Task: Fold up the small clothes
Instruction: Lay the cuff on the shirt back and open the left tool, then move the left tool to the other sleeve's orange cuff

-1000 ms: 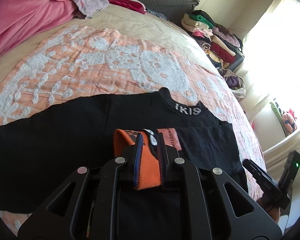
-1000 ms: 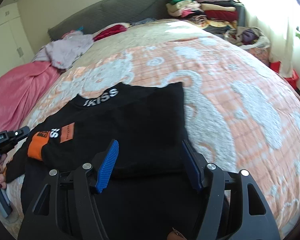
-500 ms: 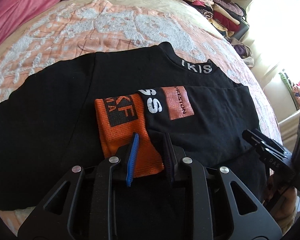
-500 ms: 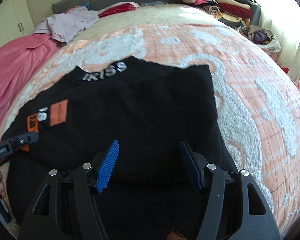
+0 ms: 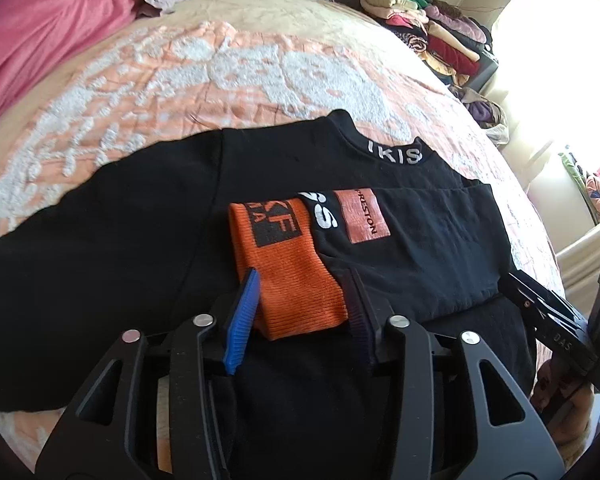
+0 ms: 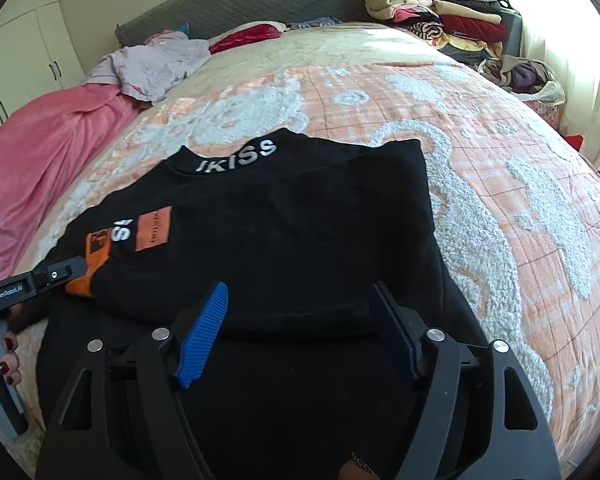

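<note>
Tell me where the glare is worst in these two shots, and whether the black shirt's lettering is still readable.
Left wrist view: the window at top right is blown out white; the collar lettering on the black shirt stays sharp. Right wrist view: the curtain at the right edge is washed out; the collar lettering reads clearly. Both views bulge, with dark corners.

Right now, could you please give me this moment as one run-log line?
step: sleeve folded across black top | left gripper: jaws just opening, orange cuff between, released | right gripper: open, opening wider, over top
</note>
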`<action>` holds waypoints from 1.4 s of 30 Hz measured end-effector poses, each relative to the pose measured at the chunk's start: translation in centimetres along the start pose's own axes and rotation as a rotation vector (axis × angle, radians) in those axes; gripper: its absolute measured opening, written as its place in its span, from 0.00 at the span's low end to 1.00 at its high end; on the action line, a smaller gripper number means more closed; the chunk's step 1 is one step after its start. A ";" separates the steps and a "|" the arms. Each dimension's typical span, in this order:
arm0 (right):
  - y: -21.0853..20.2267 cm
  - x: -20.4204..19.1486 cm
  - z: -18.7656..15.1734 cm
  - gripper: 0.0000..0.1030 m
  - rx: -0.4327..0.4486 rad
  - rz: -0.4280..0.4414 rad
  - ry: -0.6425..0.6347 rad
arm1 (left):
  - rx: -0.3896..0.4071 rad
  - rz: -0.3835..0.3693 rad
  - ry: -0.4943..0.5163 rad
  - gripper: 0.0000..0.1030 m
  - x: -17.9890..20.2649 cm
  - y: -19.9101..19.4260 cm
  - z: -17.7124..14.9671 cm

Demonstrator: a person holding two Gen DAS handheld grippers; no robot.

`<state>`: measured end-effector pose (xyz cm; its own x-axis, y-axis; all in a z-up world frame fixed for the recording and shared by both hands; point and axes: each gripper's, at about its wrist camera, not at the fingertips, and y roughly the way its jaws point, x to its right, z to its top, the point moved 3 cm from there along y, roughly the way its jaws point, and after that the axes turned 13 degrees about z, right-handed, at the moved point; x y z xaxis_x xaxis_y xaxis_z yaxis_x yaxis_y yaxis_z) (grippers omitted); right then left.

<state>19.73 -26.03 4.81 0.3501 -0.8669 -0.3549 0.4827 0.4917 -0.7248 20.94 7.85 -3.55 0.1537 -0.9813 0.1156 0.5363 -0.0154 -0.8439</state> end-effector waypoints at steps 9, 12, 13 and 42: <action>-1.5 -1.3 -0.1 0.83 0.036 0.025 0.007 | 0.058 0.012 -0.007 0.60 -0.9 -2.5 -0.3; -1.9 -2.1 0.0 0.84 0.045 0.034 -0.003 | 0.087 0.025 -0.025 0.71 -1.5 -3.5 -0.6; -1.9 -2.3 0.0 0.84 0.047 0.038 -0.006 | 0.100 0.032 -0.034 0.73 -1.7 -3.9 -0.6; -2.9 -9.7 0.4 0.93 0.058 0.114 -0.153 | 0.181 0.152 -0.257 0.91 -10.0 -8.2 -4.6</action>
<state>15.32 -19.02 10.56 0.5207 -0.7848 -0.3361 0.4769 0.5939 -0.6480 11.22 16.90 -0.19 0.4350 -0.8890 0.1431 0.6259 0.1842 -0.7579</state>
